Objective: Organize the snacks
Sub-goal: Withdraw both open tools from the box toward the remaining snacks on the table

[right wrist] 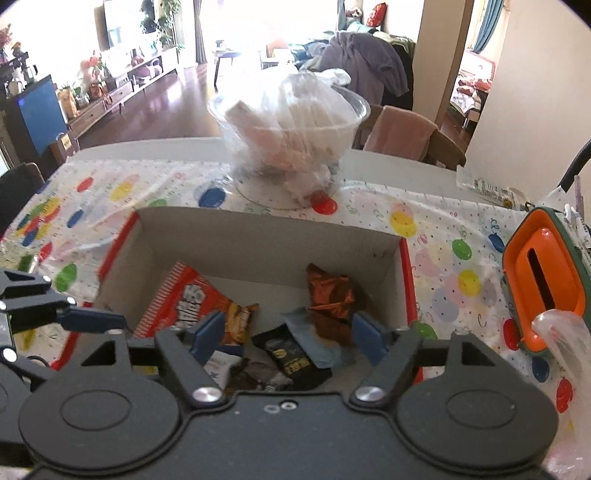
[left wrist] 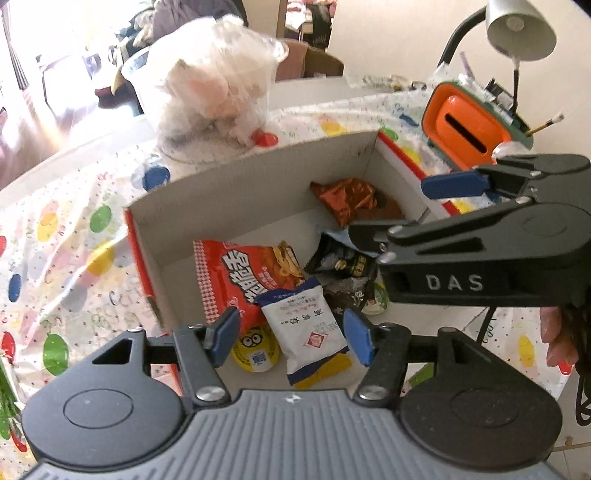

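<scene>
Nearest to us, our left gripper [left wrist: 291,338] hangs over the near end of the cardboard box [left wrist: 236,192], its blue pads [left wrist: 226,330] standing apart with nothing pressed between them. Seen through that gap, down in the box, lies a white and blue packet [left wrist: 306,325], and beside it a round yellow lid with a cartoon face [left wrist: 255,349].

Our right gripper [right wrist: 291,338] hovers over the same box, jaws wide and empty — its blue pads [right wrist: 365,338] frame the wrappers below without touching them. From the left wrist view this gripper [left wrist: 399,206] reaches in from the right, one blue pad above the box's right wall, and part of the hand [left wrist: 559,336] that holds it shows beneath.

The snacks sit loose on the box floor: a big red bag with bold lettering [left wrist: 247,273] on the left, a black packet with gold print [left wrist: 343,260] near the middle, a scrap of light blue wrapper by it, and a crinkled brown foil packet [left wrist: 347,199] towards the far right corner.

The box rests on a white tablecloth dotted with coloured spots [right wrist: 436,240]. Just beyond its far wall stands a clear plastic bowl stuffed with a plastic bag [right wrist: 291,144]. To the right sits an orange holder with a slot in its top [right wrist: 543,280], and above it in the left wrist view — a grey desk lamp [left wrist: 521,29].
</scene>
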Action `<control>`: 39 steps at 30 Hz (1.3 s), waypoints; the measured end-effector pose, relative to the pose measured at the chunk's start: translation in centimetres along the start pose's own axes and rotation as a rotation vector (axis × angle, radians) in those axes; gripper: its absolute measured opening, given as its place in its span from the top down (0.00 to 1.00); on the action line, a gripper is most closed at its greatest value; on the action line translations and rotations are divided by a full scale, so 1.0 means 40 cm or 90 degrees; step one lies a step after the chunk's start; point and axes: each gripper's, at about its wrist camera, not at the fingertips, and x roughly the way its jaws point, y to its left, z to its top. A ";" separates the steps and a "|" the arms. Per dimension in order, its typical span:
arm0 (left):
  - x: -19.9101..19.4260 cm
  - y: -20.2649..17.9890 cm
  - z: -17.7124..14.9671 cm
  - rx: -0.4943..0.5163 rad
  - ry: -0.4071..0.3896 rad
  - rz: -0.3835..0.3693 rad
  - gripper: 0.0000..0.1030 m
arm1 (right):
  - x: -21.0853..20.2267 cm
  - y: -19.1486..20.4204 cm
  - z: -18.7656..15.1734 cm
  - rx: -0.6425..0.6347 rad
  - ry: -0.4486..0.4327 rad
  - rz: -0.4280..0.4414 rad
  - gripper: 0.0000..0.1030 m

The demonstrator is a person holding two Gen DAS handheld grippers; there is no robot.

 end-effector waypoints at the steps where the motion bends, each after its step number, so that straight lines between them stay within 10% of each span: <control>1: -0.010 0.003 -0.003 0.000 -0.006 -0.001 0.40 | -0.010 0.004 0.000 0.003 -0.004 0.003 0.24; 39: -0.367 0.467 -0.287 -0.115 -0.181 0.039 0.15 | -0.159 0.444 -0.066 0.043 -0.089 0.132 0.00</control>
